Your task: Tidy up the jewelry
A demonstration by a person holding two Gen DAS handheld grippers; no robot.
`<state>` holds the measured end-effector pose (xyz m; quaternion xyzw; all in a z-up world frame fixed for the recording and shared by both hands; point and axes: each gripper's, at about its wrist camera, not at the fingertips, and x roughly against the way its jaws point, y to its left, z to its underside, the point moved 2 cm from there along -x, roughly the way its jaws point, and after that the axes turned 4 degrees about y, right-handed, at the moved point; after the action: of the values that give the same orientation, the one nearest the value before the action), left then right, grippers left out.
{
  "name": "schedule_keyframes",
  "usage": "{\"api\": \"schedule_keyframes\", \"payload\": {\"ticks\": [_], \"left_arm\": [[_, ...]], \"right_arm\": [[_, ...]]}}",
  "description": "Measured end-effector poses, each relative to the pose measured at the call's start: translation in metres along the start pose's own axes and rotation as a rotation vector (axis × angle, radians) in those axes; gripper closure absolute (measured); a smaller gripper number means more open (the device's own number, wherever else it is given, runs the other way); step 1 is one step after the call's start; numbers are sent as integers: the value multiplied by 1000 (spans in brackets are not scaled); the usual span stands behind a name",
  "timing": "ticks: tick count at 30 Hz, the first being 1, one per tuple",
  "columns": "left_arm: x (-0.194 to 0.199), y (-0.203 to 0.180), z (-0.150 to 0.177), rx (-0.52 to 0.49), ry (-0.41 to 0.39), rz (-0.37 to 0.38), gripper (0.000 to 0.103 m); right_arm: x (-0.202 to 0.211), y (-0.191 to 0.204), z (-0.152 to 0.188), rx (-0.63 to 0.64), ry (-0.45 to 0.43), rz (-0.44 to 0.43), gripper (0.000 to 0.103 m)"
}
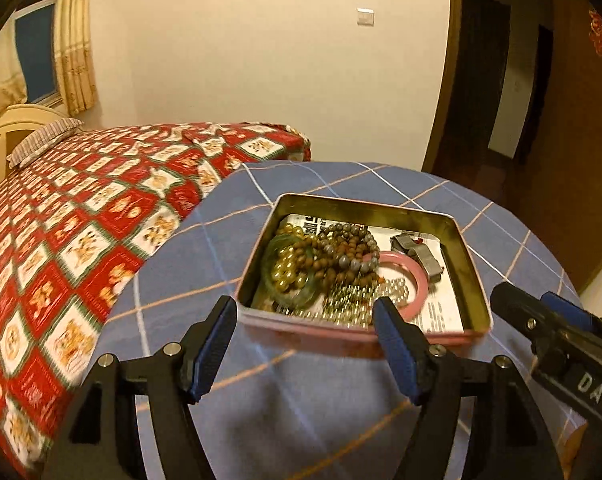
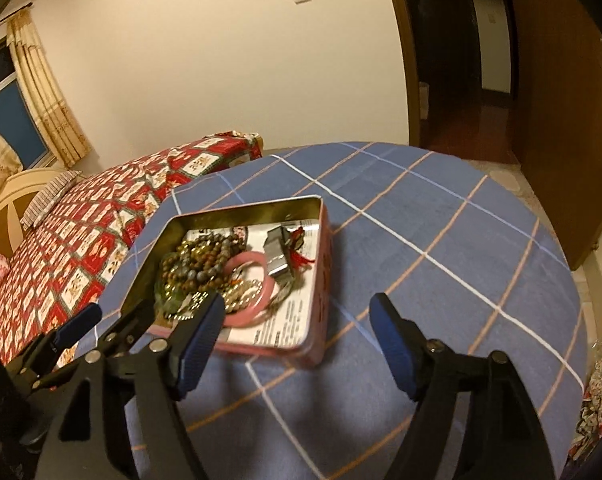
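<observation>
An open pink tin box (image 1: 471, 264) sits on the blue checked tablecloth (image 1: 301, 400). It holds bead bracelets (image 1: 341, 256), a green bangle (image 1: 279, 280), a pink bangle (image 1: 419, 284), a silver pearl strand (image 1: 353, 304) and a grey metal clasp piece (image 1: 421, 256). My left gripper (image 1: 305, 322) is open and empty, just in front of the box's near wall. My right gripper (image 2: 297, 318) is open and empty, over the box's near right corner (image 2: 313, 344). It also shows in the left wrist view (image 1: 541, 312), right of the box.
A bed with a red patterned cover (image 1: 81, 232) stands left of the round table. A striped pillow (image 1: 45, 140) lies at its head. A brown wooden door (image 2: 561, 120) and a dark doorway are at the right. Crumpled items (image 2: 597, 400) lie beyond the table's right edge.
</observation>
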<state>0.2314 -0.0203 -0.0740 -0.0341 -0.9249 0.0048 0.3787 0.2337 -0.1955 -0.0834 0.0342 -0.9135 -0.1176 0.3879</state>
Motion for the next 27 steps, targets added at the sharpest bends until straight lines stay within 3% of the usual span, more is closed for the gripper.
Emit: {"api": "schedule_keyframes", "payload": {"ticks": [7,15,27], "left_arm": [[31,13,19,39,-39,-28,32],[74,24,21,42,-143,-83,29],[118,32,16,61,-248,-91,24]], "right_arm": [[29,14,15,50,-67,22,12],[65,35,25,119,-154,63,7],[101,48,26,137,-266,99,4]]}}
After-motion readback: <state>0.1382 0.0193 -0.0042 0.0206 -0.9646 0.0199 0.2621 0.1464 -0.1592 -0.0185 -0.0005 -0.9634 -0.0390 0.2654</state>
